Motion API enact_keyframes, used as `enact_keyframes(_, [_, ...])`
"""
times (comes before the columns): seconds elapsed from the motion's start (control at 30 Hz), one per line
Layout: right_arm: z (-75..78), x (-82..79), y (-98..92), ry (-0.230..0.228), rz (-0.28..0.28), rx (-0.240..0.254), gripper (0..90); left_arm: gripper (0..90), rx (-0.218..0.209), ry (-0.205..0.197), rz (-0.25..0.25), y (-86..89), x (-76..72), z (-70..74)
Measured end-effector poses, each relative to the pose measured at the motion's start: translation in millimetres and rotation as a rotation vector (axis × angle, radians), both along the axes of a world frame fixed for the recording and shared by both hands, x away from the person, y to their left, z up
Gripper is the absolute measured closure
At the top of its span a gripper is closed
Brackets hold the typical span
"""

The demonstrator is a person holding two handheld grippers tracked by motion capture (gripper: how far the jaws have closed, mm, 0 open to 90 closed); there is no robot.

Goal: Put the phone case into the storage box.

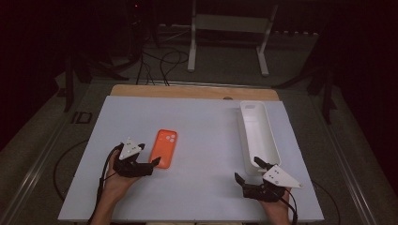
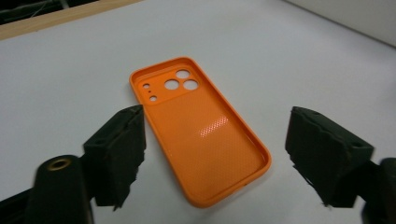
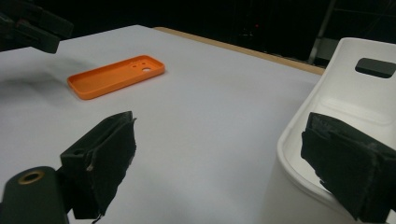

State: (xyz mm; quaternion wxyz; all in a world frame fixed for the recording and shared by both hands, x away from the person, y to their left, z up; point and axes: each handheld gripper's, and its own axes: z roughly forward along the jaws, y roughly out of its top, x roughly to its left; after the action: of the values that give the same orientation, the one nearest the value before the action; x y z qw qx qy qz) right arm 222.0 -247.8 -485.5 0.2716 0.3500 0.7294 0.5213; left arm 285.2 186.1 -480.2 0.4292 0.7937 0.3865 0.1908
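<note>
We are getting ready to pick up the orange phone case (image 2: 198, 135), which lies flat on the white table (image 1: 206, 140) with its hollow side up. Our left gripper (image 1: 149, 165) sits right at the near end of the case, and its jaws stand open on either side of that end, not squeezing it yet. We hold nothing in it. Our right gripper (image 1: 247, 171) rests well to the right of the case, just beside the near end of the long white tray (image 1: 259, 131). Its jaws are wide open too, and they hold nothing; one jaw is near the tray's rim. We think the next move is to slide the left jaws a bit further over the case's edges and then close them gently, because the case is thin and could slip or flip. Nothing lies between the case and the tray, so the way across looks free. Behind the table stands a white frame (image 1: 230, 28) on the floor.
</note>
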Motion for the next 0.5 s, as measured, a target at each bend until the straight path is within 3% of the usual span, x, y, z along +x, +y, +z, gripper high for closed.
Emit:
enact_keyframes(0.17, [-0.6,0.0,0.5,0.003,0.001,0.001,9.9,38.7,-0.008,0.014,-0.022,-0.6,0.7,-1.2])
enact_keyframes(0.5, [-0.9,-0.5,0.1,0.001,0.001,-0.003,9.9,62.5,0.022,0.066,-0.056,-6.7,4.8,-8.4])
